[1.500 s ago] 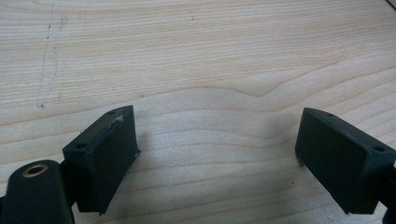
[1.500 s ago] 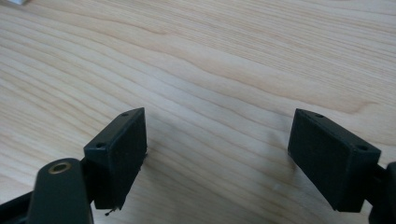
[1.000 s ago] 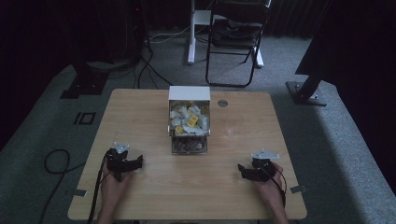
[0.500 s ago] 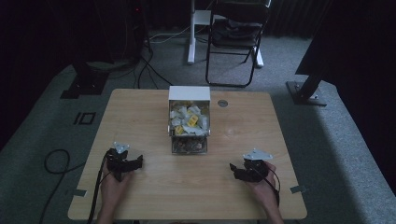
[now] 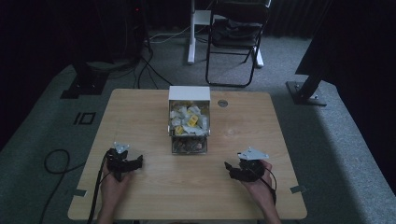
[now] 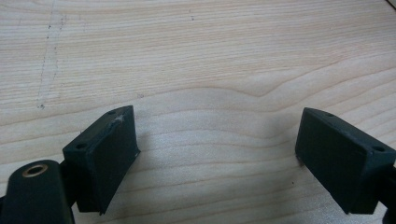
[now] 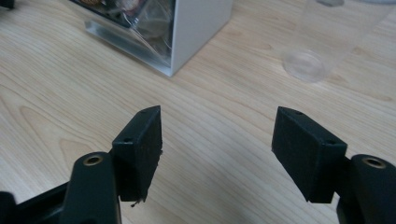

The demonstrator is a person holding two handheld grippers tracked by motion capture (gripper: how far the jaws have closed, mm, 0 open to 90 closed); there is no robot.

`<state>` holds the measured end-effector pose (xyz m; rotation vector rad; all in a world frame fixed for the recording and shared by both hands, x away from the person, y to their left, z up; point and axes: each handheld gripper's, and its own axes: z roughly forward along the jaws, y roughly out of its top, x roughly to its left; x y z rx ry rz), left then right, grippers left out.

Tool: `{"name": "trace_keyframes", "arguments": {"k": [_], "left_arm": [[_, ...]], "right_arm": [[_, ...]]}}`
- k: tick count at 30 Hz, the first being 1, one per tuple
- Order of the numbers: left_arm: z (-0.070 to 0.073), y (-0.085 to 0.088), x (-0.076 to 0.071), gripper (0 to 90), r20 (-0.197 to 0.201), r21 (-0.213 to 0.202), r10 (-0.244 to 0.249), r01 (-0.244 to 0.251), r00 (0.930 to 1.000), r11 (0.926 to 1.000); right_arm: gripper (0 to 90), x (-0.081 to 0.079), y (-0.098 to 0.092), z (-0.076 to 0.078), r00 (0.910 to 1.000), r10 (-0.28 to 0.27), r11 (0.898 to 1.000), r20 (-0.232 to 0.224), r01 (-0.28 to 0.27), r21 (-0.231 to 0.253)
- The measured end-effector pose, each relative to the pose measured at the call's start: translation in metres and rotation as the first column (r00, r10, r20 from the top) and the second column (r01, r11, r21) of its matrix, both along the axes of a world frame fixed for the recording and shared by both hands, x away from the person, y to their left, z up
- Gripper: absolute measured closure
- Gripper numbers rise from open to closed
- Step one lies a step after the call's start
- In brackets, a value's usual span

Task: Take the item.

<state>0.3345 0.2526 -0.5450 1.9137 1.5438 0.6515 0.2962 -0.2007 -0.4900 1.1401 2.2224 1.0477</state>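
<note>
Work looks barely started. The box [image 5: 188, 120] sits at the middle of the wooden table [image 5: 140, 107], toward the far edge, its white back wall upright and a clear front section facing the person; it is full of small white and yellow packets [image 5: 187, 119], and nothing has been taken out as far as I can see, with no packet lying loose on the tabletop. The left gripper [image 5: 125, 163] rests low at the near left of the table, well apart from the box, jaws spread wide with nothing but bare wood grain between them in the left gripper view [image 6: 210, 154]. The right gripper [image 5: 239, 171] is at the near right, also well apart from the box, pointed roughly toward it; its jaws have just been closing a little, yet they are still apart and nothing is between them [image 7: 217, 154]. In the right gripper view the box's white corner and clear wall [image 7: 187, 32] show ahead, and a clear plastic cup [image 7: 322, 42] stands just beyond to the side; in the high view there is a small round thing [image 5: 222, 103] on the table right of the box, too small to tell if it is that cup. So nothing is gripped and nothing reached yet. My read is that the whole job remains: approach the box, pick packets, place them somewhere, probably with the right gripper going first since it is the one aimed at the box.
</note>
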Motion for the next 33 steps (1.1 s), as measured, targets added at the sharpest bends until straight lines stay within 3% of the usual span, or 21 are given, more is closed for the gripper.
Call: {"name": "trace_keyframes", "arguments": {"k": [14, 33], "left_arm": [[0.0, 0.0, 0.0, 13.7, 0.0, 0.0, 0.0, 0.0, 1.0, 1.0], [0.0, 0.0, 0.0, 13.7, 0.0, 0.0, 0.0, 0.0, 1.0, 1.0]], "right_arm": [[36.5, 0.001, 0.017, 0.011, 0.9983, 0.051, 0.998, 0.027, -0.052, 0.021], [41.8, 0.0, 0.033, 0.012, 0.993, 0.113, 0.993, 0.033, -0.114, 0.014]]}}
